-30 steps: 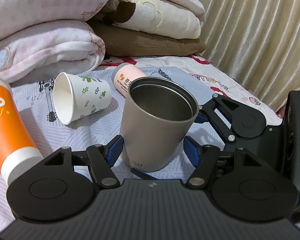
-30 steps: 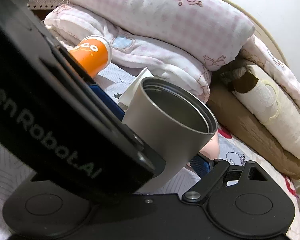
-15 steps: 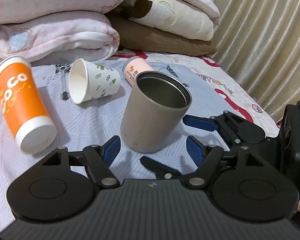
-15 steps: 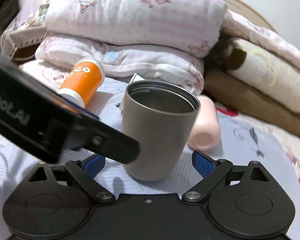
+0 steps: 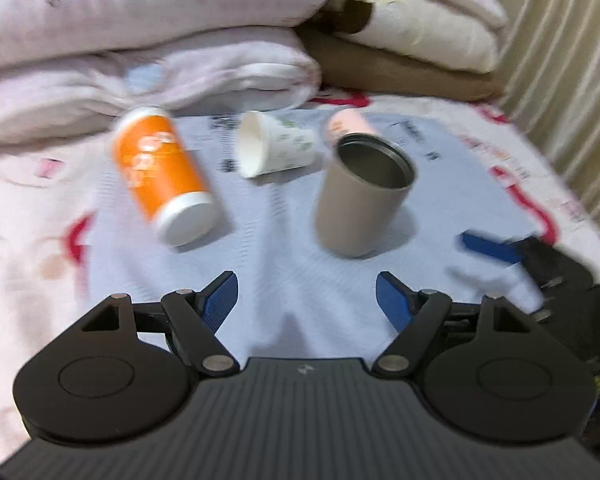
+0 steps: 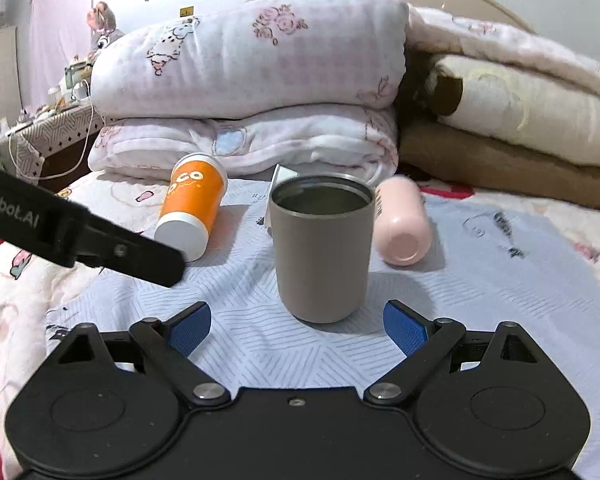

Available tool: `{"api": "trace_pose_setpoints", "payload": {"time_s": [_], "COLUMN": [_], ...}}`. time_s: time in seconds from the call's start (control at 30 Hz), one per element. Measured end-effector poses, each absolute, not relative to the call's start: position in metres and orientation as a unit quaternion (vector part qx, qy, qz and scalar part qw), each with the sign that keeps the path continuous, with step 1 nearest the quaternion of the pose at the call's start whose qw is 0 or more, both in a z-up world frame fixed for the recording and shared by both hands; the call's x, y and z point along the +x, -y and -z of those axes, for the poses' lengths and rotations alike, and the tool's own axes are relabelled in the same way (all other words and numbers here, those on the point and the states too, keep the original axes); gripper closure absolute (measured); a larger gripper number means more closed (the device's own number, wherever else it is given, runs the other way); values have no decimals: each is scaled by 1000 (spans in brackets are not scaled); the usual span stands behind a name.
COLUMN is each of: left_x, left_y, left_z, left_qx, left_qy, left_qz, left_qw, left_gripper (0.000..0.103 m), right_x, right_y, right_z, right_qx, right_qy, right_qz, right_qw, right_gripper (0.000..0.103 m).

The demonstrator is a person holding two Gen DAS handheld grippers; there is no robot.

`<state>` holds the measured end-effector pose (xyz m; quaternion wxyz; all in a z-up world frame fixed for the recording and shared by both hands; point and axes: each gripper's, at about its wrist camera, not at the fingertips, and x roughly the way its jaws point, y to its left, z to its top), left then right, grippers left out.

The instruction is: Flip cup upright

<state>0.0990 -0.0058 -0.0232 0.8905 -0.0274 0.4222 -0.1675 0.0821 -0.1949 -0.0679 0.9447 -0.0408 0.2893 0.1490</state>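
Observation:
A grey metal cup (image 6: 320,248) stands upright with its mouth up on the light blue bed cloth; it also shows in the left wrist view (image 5: 362,196). My left gripper (image 5: 306,300) is open and empty, well back from the cup. My right gripper (image 6: 296,326) is open and empty, just in front of the cup without touching it. The left gripper's body (image 6: 80,232) crosses the left of the right wrist view.
An orange cup (image 5: 162,184) with a white lid, a white paper cup (image 5: 274,150) and a pink bottle (image 6: 400,226) lie on their sides behind the grey cup. Folded quilts (image 6: 252,92) are stacked at the back. A curtain (image 5: 572,60) hangs at the right.
Both grippers have let go of the grey cup and pulled back from it. The cup now stands free and upright on the cloth.

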Motion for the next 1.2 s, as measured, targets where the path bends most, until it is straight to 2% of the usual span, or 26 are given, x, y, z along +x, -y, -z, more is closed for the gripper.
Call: {"api": "trace_pose_setpoints", "payload": {"time_s": [0.23, 0.5, 0.6, 0.67, 0.73, 0.77, 1.2], "left_x": [56, 14, 2, -3, -7, -8, 4], "left_y": [-2, -4, -4, -6, -10, -12, -41], "left_z": [-18, -44, -47, -48, -48, -47, -26], "left_qx": [-23, 10, 7, 3, 2, 2, -20], "left_qy": [-410, -393, -393, -393, -393, -394, -425], "left_qz": [138, 92, 88, 81, 70, 63, 18], "left_qw": [901, 915, 915, 916, 917, 917, 905], "left_gripper": [17, 13, 12, 8, 3, 2, 1], "right_x": [39, 0, -10, -16, -20, -22, -25], "right_y": [197, 207, 208, 206, 204, 203, 197], "right_z": [18, -20, -26, -30, -33, -34, -37], "right_qx": [-52, -21, -19, -20, -19, -14, -21], "right_qy": [-274, -285, -286, -285, -283, -281, -296], "right_qz": [-131, -100, -97, -95, -83, -74, -40], "right_qw": [951, 953, 953, 953, 955, 957, 954], "right_gripper": [8, 8, 7, 6, 0, 0, 0]}}
